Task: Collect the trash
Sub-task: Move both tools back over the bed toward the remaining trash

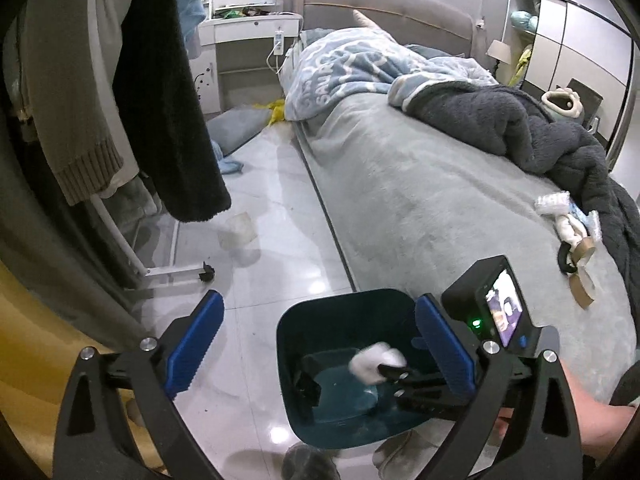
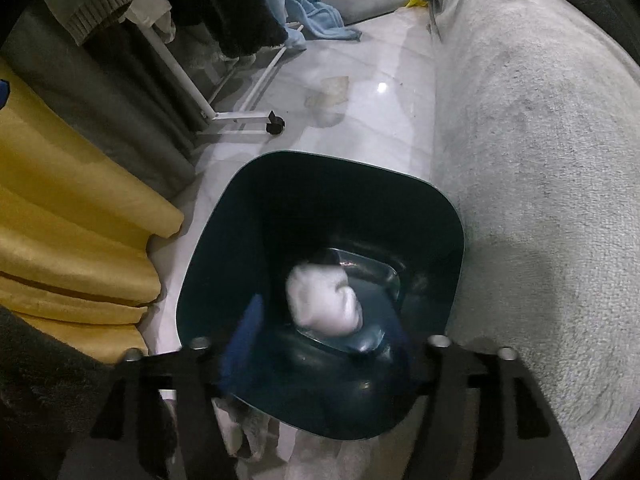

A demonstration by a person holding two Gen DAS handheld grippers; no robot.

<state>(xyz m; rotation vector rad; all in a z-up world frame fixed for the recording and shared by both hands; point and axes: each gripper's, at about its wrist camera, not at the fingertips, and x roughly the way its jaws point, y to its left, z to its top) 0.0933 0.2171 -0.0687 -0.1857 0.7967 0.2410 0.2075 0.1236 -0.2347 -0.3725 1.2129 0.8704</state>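
A dark teal bin [image 1: 304, 320] stands on the tiled floor beside the bed; it also shows in the right wrist view [image 2: 224, 240]. A crumpled white tissue [image 2: 324, 300] is blurred inside the bin, apart from the fingers; it also shows in the left wrist view [image 1: 376, 362]. My right gripper [image 2: 324, 340] hangs open over the bin mouth, its blue fingers [image 2: 244, 336] blurred. My left gripper [image 1: 320, 344] is open and empty above the bin. More trash lies on the bed: a white wrapper [image 1: 554, 203] and tape rolls [image 1: 582, 286].
A grey-covered bed [image 1: 420, 200] with blankets fills the right. A clothes rack [image 1: 168, 268] with hanging garments stands left. A yellow curtain [image 2: 60, 220] hangs beside it. A clear plastic scrap [image 1: 240, 230] lies on the floor. A nightstand [image 1: 248, 28] stands far back.
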